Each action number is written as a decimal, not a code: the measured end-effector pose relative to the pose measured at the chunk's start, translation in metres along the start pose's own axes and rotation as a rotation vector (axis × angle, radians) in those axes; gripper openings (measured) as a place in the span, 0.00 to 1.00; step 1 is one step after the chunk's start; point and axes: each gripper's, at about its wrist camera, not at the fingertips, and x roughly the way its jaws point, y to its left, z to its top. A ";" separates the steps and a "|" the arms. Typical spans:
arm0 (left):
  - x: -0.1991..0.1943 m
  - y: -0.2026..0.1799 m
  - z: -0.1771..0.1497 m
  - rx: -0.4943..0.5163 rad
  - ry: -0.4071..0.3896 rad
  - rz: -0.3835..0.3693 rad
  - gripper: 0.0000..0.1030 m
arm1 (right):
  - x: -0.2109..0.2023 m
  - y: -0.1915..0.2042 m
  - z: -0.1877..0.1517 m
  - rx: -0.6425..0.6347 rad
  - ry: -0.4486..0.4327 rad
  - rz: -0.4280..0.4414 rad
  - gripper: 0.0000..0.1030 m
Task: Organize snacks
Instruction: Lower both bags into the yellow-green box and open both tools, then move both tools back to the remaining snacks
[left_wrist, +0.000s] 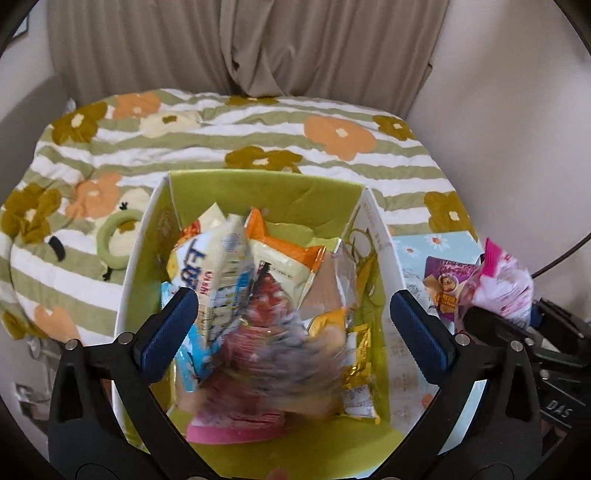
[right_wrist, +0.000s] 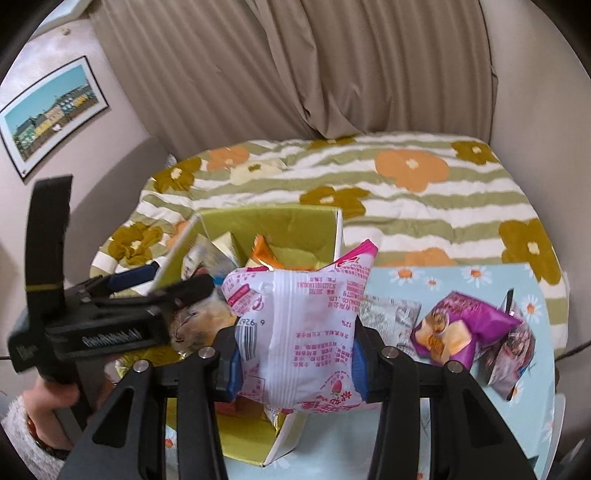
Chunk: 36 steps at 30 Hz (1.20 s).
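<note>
A white box with a green inside (left_wrist: 266, 188) (right_wrist: 266, 218) holds several snack packets. My left gripper (left_wrist: 293, 325) is open above the box; a blurred red and pink packet (left_wrist: 255, 373) lies below its fingers in the box. My right gripper (right_wrist: 295, 358) is shut on a white and pink snack bag (right_wrist: 299, 325) (left_wrist: 498, 280), held just right of the box. A purple snack packet (right_wrist: 461, 325) (left_wrist: 447, 284) lies on the light blue mat to the right.
The box and a light blue daisy mat (right_wrist: 443, 277) rest on a green-striped flowered blanket (left_wrist: 258, 125). Another small packet (right_wrist: 513, 354) lies by the purple one. Beige curtains hang behind. A framed picture (right_wrist: 51, 110) hangs on the left wall.
</note>
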 end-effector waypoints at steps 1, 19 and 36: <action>0.000 0.004 -0.002 -0.002 0.005 -0.009 1.00 | 0.003 0.001 -0.002 0.002 0.008 -0.006 0.41; -0.036 0.065 -0.023 -0.029 -0.030 0.031 1.00 | 0.052 0.056 0.032 -0.060 0.048 0.008 0.42; -0.030 0.085 -0.056 -0.034 0.024 0.062 1.00 | 0.056 0.049 0.003 -0.004 0.045 0.017 0.99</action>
